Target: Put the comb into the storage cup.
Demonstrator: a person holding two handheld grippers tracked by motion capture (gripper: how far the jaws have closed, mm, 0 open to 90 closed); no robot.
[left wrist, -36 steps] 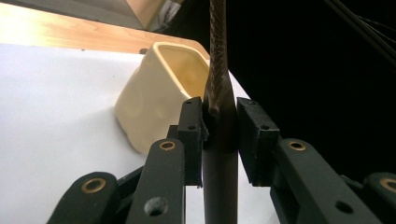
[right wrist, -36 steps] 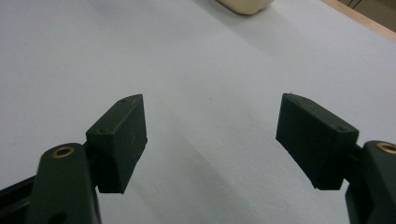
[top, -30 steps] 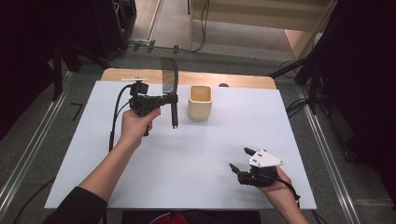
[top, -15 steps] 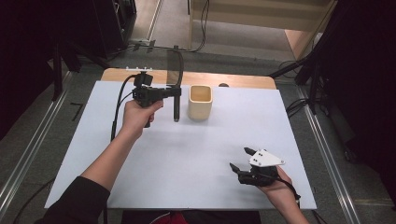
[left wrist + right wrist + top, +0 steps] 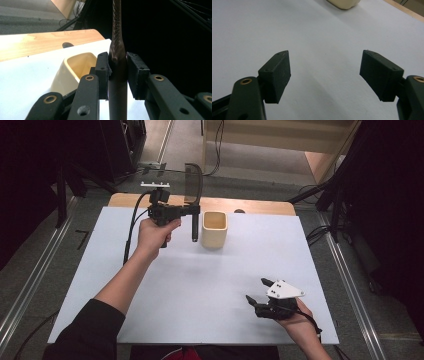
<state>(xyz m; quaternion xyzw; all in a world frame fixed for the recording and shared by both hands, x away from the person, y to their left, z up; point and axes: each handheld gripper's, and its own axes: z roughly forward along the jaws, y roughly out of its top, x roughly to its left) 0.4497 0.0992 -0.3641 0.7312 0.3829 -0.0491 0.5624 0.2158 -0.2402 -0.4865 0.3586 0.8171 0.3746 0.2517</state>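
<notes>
My left gripper (image 5: 194, 210) is shut on a dark long-handled utensil (image 5: 194, 227), held upright above the white tabletop (image 5: 175, 285). Its flat blade (image 5: 193, 177) points up and its handle hangs down. The pads clamp the utensil (image 5: 117, 85) at the top of the handle in the left gripper view (image 5: 117, 72). Just right of it stands a cream square cup (image 5: 214, 229), open and empty as far as its inside shows (image 5: 75, 67). My right gripper (image 5: 256, 290) rests near the front right, open, with bare table between its pads (image 5: 324, 71). The cup's base (image 5: 343, 3) lies far ahead.
A wooden strip (image 5: 250, 206) runs along the table's back edge, with a small dark spot (image 5: 239, 211) on it behind the cup. Metal rails (image 5: 30, 285) and cables (image 5: 320, 232) flank the table. The left gripper's cable (image 5: 131, 230) hangs beside the hand.
My left hand has lifted the utensil and carried it a little right, closer to the cup. The right hand has stayed put.
</notes>
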